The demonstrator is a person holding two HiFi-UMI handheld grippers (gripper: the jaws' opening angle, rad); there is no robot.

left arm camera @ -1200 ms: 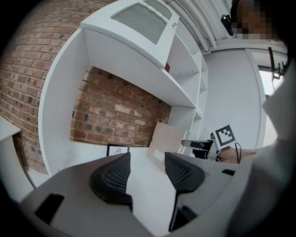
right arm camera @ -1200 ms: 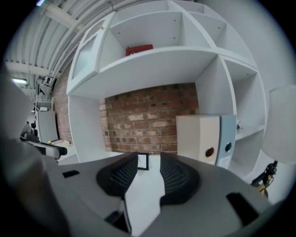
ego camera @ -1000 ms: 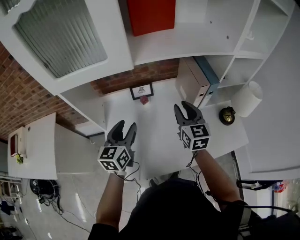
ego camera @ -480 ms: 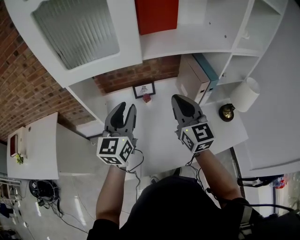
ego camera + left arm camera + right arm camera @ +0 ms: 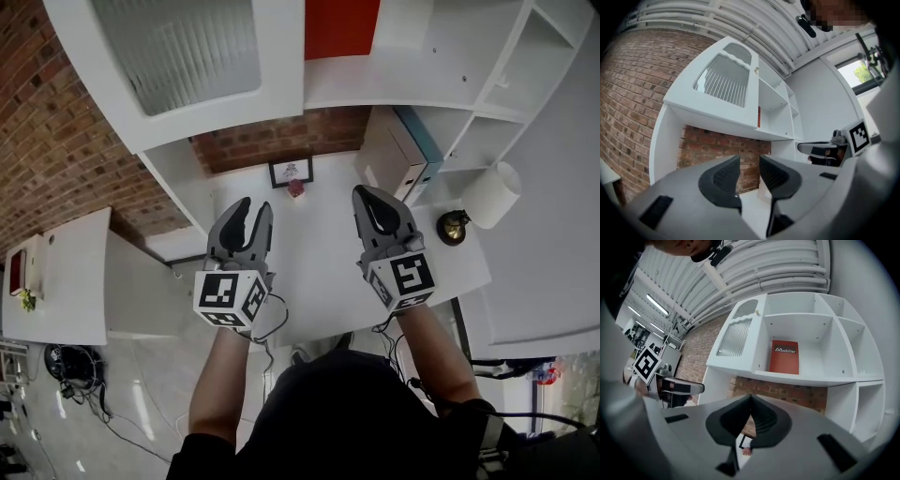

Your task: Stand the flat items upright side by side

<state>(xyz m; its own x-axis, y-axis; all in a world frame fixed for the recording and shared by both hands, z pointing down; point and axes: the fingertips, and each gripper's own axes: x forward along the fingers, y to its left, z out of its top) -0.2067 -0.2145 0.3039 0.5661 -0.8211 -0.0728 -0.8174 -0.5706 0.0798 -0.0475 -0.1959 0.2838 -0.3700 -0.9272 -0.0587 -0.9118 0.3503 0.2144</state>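
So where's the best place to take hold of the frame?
Probably its top edge, coming from above and in front: the frame stands upright at the back of the desk by the brick wall, and a red thing sits before its base.

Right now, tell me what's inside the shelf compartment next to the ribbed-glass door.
One red book, standing upright with its cover facing out. Whatever may lie behind the book is covered by it.

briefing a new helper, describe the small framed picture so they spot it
Find the white desk under the white shelf unit, backed by a brick wall. The framed picture stands against that brick: the only dark-framed thing there, a small red object just before it.
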